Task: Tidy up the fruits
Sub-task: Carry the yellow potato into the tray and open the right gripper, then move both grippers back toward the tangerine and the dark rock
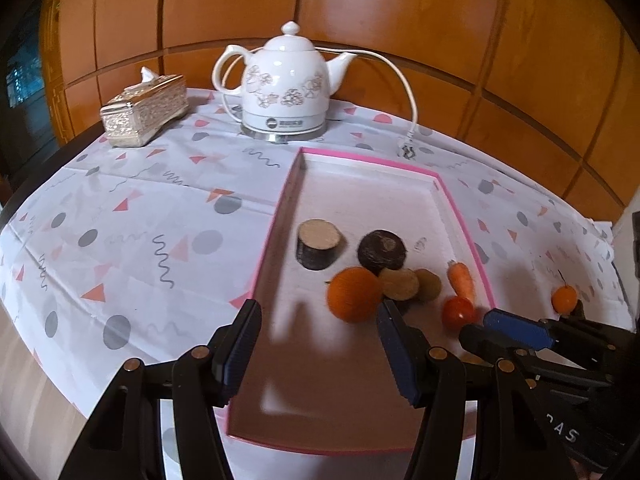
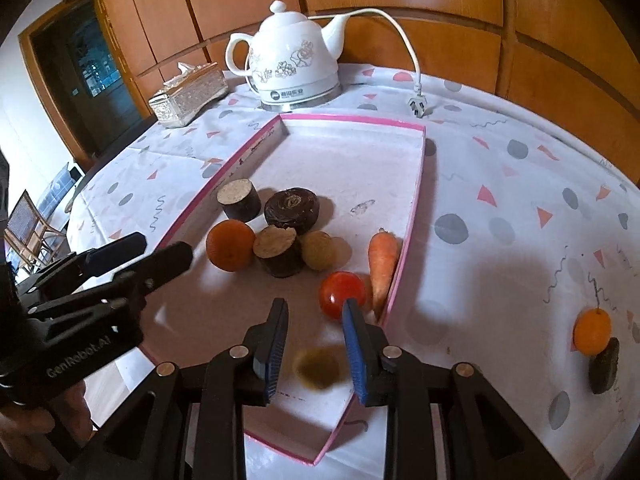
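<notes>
Most produce already sits in the pink tray, orange, tomato and carrot; we judge one small orange left on the bench at 3 o'clock, left gripper and right gripper both apart, empty.

Far ahead of the jaws: white kettle on a patterned cloth, cord looping right, plug lying unplugged beside it. Ahead and left: gold tissue box. Behind all: wood panelling.
</notes>
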Available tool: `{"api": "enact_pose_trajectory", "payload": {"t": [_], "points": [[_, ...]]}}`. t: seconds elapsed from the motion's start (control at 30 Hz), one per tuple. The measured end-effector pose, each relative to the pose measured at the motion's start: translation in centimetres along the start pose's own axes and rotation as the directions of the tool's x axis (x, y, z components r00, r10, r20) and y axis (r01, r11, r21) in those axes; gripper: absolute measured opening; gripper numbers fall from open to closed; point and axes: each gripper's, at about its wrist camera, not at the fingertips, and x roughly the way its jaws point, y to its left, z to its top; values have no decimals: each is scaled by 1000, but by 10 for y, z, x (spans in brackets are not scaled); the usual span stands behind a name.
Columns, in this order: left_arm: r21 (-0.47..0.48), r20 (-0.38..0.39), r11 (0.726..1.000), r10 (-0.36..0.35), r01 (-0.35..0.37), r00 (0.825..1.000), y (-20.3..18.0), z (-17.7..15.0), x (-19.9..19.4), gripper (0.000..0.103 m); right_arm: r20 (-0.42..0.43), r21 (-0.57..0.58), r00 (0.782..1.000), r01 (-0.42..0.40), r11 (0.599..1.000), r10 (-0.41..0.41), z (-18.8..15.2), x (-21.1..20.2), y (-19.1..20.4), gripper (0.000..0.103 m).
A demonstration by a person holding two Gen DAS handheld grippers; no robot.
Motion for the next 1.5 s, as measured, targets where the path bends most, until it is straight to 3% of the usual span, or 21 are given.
{"api": "enact_pose_trajectory", "payload": {"t": [0.23, 0.4, 1.0, 1.2, 1.5], "points": [[38, -1, 999, -18, 18, 1000, -13, -3, -4, 61, 24, -10, 999, 26, 1000, -26, -6, -10, 3, 28], [68, 6, 997, -36, 36, 999, -24, -3, -8, 61, 59, 44, 997, 41, 998, -44, -10, -25, -8, 28], [208, -11, 970, -126, 125, 992, -83, -6, -12, 61, 87, 252, 978, 161, 954, -188, -38, -64, -83, 28], [248, -30, 955, -161, 163, 986, -104, -6, -10, 61, 67, 347, 966, 213, 913, -251, -56, -75, -118, 28], [314, -58, 924, -210, 217, 976, -135, -11, -8, 61, 8, 499, 936, 301, 813, -351, -91, -96, -178, 32]]}}
